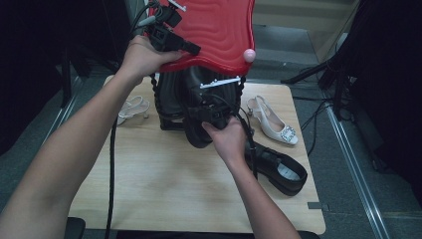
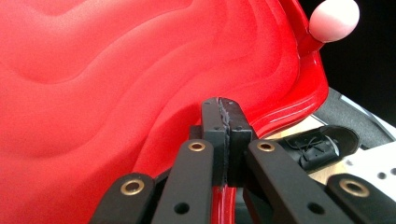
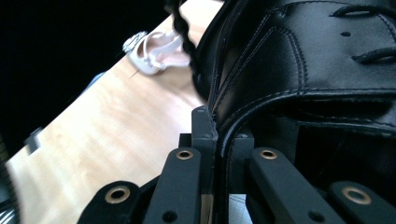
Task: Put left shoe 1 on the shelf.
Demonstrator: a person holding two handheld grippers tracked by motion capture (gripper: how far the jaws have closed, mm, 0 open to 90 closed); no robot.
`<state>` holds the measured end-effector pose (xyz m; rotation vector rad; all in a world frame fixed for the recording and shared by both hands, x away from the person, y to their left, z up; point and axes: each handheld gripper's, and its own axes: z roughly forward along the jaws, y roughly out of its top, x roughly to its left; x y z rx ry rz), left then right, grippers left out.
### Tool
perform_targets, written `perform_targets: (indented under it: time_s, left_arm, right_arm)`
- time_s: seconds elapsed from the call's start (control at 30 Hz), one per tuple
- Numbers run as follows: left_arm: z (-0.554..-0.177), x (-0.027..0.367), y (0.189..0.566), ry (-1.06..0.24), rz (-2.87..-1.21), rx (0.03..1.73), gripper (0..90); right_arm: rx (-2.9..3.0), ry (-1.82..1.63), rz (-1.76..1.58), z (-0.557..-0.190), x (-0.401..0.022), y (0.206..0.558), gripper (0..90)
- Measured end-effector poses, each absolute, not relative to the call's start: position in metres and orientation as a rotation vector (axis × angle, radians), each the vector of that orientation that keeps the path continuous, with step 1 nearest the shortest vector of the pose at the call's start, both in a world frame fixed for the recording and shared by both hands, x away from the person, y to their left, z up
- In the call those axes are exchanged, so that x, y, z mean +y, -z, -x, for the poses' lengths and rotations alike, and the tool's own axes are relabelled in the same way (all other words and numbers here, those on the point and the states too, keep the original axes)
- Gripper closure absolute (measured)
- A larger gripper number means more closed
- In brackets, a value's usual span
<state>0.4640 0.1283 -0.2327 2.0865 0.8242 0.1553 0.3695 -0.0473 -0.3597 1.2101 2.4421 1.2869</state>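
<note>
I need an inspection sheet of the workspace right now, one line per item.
Surface: wooden table, front part bare.
Job's things: red wavy lid with pink knob, raised over a black container; black lace-up shoe lifted at the container.
Clutter: second black shoe and white buckled heel at right; pale sandal at left.
Grippers: left claw shut on the lid's rim; right claw shut on the shoe's edge.
Cables: one black cable trails down across the table's left side.
Surroundings: dark, grey floor, metal rail at right.
</note>
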Motion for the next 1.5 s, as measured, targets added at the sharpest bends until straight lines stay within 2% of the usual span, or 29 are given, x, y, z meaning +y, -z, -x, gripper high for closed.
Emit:
perform_targets:
  time_s: [0.33, 0.83, 0.93, 1.07, 1.2, 1.23, 1.5]
  left_arm:
    - [-0.463, 0.129, 0.233, -0.167, -2.090, 0.816, 90.0]
    - [-0.464, 0.129, 0.233, -0.158, -2.085, 0.824, 90.0]
    - [-0.464, 0.129, 0.233, -0.158, -2.084, 0.822, 90.0]
    - [-0.464, 0.129, 0.233, -0.157, -2.084, 0.825, 90.0]
    - [-0.464, 0.129, 0.233, -0.159, -2.084, 0.824, 90.0]
    - [-0.464, 0.129, 0.233, -0.158, -2.084, 0.824, 90.0]
    - [-0.464, 0.129, 0.233, -0.154, -2.083, 0.828, 90.0]
  right_arm:
    - [2.333, -1.323, -1.142, -0.387, -0.033, 0.375, 87.1]
    - [2.329, -1.177, -1.118, -0.394, 0.006, 0.392, 83.7]
    - [2.344, -1.191, -1.137, -0.396, 0.009, 0.395, 74.4]
    - [2.355, -1.264, -1.220, -0.399, 0.007, 0.391, 66.7]
    - [2.375, -1.283, -1.259, -0.402, 0.003, 0.390, 62.9]
    - [2.398, -1.268, -1.250, -0.402, 0.004, 0.392, 63.1]
    - [2.362, -1.232, -1.186, -0.394, 0.010, 0.390, 84.8]
